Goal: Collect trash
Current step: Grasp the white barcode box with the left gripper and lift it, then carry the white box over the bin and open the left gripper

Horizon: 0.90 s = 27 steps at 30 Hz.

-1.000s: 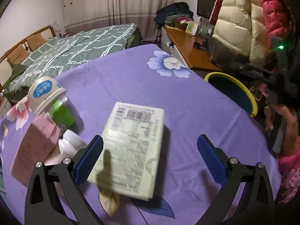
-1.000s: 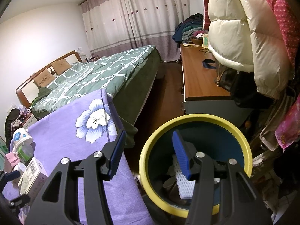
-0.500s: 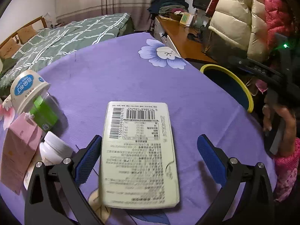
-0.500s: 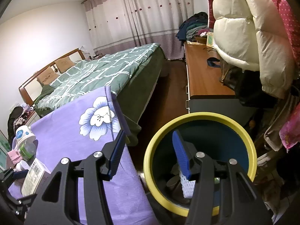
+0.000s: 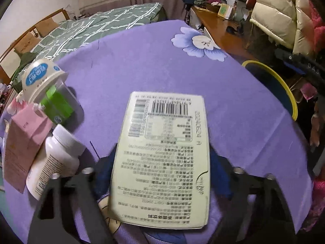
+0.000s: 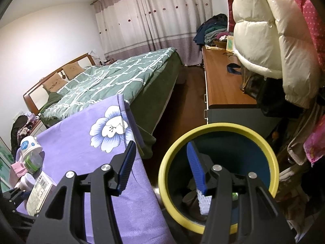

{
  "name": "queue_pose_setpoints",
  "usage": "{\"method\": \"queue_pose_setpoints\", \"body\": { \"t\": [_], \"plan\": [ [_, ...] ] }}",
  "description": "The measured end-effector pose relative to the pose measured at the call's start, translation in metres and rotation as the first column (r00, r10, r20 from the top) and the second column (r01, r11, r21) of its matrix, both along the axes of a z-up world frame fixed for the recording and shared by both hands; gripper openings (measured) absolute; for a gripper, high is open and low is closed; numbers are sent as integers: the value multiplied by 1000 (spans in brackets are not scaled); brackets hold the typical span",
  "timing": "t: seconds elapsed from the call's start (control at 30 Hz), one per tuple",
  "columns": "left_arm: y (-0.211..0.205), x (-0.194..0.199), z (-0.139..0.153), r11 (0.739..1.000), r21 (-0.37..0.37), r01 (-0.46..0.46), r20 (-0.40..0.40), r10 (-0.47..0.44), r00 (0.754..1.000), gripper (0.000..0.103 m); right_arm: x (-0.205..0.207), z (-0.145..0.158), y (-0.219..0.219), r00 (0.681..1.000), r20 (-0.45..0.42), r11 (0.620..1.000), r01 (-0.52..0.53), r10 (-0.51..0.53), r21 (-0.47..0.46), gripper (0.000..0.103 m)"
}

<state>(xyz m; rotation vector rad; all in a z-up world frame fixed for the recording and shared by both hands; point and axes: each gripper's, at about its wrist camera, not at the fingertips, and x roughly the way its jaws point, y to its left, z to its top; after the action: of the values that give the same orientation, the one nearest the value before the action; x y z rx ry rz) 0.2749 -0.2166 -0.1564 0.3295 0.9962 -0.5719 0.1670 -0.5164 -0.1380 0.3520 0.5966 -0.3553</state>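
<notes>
A flat pale-green box (image 5: pixel 162 152) with barcodes lies on the purple flowered tablecloth (image 5: pixel 132 61), printed side up. My left gripper (image 5: pixel 161 162) is down over its near half. The jaws are closing, and a blue pad sits against each long side of the box. The box also shows at the lower left of the right wrist view (image 6: pixel 39 191). My right gripper (image 6: pixel 160 148) hangs open and empty by the table's edge, one finger above the yellow-rimmed bin (image 6: pixel 162 174). Dark scraps and a white mesh piece (image 6: pixel 204 202) lie in the bin.
Left of the box stand a clear cup with a white lid (image 5: pixel 42 79), a pink carton (image 5: pixel 24 142) and a white bottle (image 5: pixel 54 162). The bin's rim (image 5: pixel 284 85) shows past the table's right edge, near a hand (image 5: pixel 315 128). Bed, wooden dresser and hanging coats lie beyond.
My left gripper's jaws have closed from wide apart onto the sides of the box, and the gripper has sunk closer over it. My right gripper has stayed put.
</notes>
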Motion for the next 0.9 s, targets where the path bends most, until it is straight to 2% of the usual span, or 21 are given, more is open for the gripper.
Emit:
{"method": "queue_pose_setpoints", "body": {
  "t": [0.17,0.33,0.57,0.9],
  "plan": [
    [-15,-5,8,1000,-16,24,6,-24,1000,71,-16,8,-7,1000,15,999,15,-14,-38,50],
    [-51,-15,21,996,-34,83,24,-82,996,71,-44,13,-34,998,22,996,66,-65,-55,50],
    [-140,-29,39,974,-73,214,42,-212,976,71,-78,6,-81,989,1,988,148,-149,-46,51],
    [-255,-44,29,940,-84,332,25,-331,943,71,-108,-11,-121,976,-42,977,213,-214,-29,51]
  ]
}}
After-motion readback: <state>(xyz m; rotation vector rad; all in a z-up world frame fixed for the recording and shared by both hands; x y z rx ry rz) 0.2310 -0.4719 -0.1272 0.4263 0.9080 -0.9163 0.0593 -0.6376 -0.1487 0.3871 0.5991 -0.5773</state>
